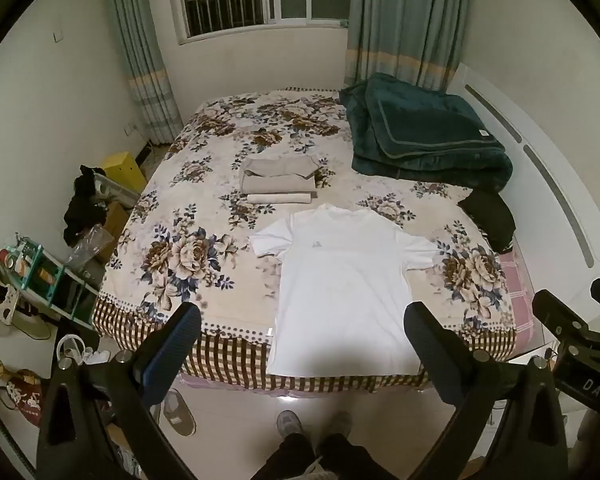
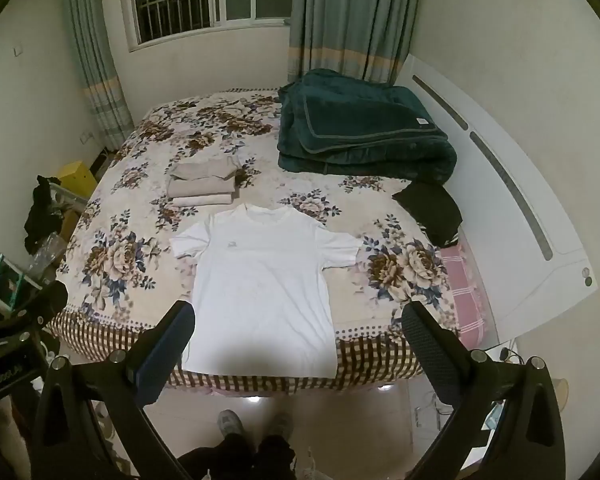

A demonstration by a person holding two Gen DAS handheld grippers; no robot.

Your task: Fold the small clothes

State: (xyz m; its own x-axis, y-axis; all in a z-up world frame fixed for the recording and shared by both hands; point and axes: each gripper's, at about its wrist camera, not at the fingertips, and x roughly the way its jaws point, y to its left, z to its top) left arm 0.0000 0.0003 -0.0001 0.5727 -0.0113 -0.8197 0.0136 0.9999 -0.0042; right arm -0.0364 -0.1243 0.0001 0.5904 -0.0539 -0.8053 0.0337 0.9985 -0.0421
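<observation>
White T-shirt (image 1: 342,288) lies flat, unfolded, centre frame on the floral bedspread (image 1: 188,216), hem at the near edge. Just above it, beige stack (image 1: 278,180) already folded. Black garment (image 1: 490,216) at right looks pending. Left gripper (image 1: 302,344) and right gripper (image 2: 298,344) both spread wide, empty, hovering short of the bed.

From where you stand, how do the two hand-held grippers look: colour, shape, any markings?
The left hand-held gripper and the right hand-held gripper look alike: black frames with triangular cut-outs and silver bolts. Each has two flat fingers, a bluish pad on one and a black dotted pad on the other. White letters "DAS" show on the right one's body. No cables visible.
</observation>
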